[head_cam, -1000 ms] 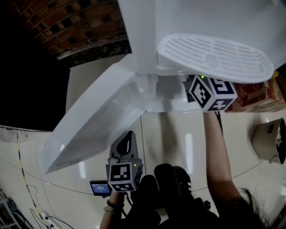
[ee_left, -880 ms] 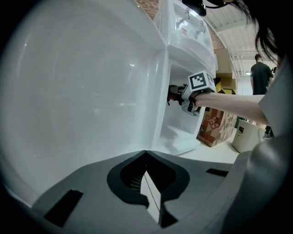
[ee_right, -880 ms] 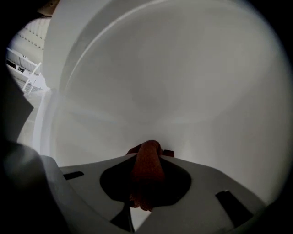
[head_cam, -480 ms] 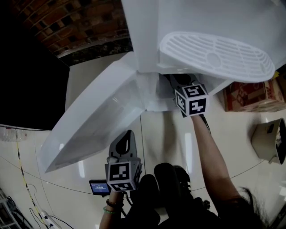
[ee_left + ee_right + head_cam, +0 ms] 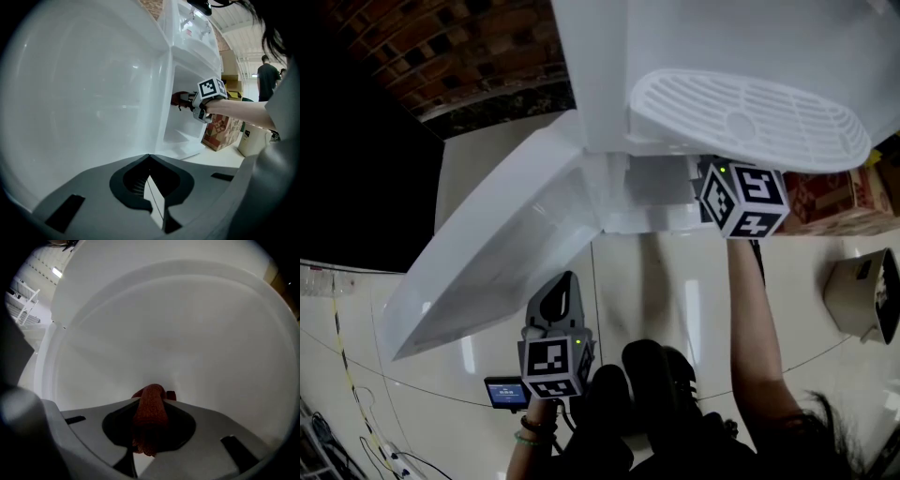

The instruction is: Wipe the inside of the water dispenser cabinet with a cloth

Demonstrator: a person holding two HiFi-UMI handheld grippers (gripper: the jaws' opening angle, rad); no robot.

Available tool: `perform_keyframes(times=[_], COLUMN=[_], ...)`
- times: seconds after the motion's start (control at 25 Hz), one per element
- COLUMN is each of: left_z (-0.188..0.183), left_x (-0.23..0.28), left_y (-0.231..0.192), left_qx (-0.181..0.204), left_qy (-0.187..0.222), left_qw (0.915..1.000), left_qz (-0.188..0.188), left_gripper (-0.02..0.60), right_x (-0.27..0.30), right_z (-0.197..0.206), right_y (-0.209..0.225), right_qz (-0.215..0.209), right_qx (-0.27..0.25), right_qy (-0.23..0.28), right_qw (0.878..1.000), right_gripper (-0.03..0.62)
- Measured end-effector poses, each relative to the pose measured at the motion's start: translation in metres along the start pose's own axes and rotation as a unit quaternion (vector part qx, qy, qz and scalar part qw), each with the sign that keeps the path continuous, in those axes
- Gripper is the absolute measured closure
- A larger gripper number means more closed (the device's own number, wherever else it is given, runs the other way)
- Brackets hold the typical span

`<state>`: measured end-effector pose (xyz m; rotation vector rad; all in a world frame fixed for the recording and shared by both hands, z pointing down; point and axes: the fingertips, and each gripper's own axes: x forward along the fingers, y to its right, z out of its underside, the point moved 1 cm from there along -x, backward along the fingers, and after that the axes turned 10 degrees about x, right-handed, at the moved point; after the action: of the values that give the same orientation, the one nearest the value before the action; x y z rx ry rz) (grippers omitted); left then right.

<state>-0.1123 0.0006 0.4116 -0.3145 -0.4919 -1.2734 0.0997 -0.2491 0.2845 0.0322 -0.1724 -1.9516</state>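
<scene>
While my right claw (image 5: 151, 398) pinches the rust-red cloth (image 5: 149, 420), a fold bulging past its tips, the white inner wall of the water dispenser cabinet (image 5: 187, 333) curves close ahead and all around it. My left claw (image 5: 150, 158) is closed on nothing, tips together, with the cabinet's open door (image 5: 84, 93) just in front and to its left, above the glossy floor (image 5: 675, 272).
</scene>
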Motion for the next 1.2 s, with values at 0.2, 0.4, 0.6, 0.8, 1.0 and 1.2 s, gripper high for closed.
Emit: perform_keyframes(times=[0.2,0.4,0.6,0.8,1.0,1.2], left_z=[0.000,0.001,0.002,0.002,0.001,0.000], left_x=[0.001,0.000,-0.001,-0.001,0.001,0.001], left_y=[0.003,-0.001,0.000,0.000,0.001,0.005], left_qx=[0.004,0.001,0.001,-0.001,0.000,0.001], left_qy=[-0.002,-0.004,-0.004,-0.004,-0.002,-0.002], left_qw=[1.0000,1.0000,1.0000,1.0000,1.0000,1.0000], left_qz=[0.004,0.000,0.000,0.000,0.001,0.004], left_gripper=[0.580,0.580,0.580,0.580,0.580,0.580], right_x=[0.003,-0.001,-0.008,-0.013,-0.038,-0.050], right_z=[0.034,0.103,0.142,0.124,0.031,-0.036], right_y=[0.021,0.025,0.029,0.031,0.009,-0.004], right_qz=[0.030,0.050,0.054,0.060,0.058,0.069], right_qx=[0.030,0.025,0.027,0.026,0.004,-0.037], right_qy=[-0.038,-0.126,-0.175,-0.152,-0.020,0.056], right_qw=[0.998,0.991,0.983,0.986,0.998,0.995], right_gripper=[0.522,0.522,0.522,0.522,0.522,0.522])
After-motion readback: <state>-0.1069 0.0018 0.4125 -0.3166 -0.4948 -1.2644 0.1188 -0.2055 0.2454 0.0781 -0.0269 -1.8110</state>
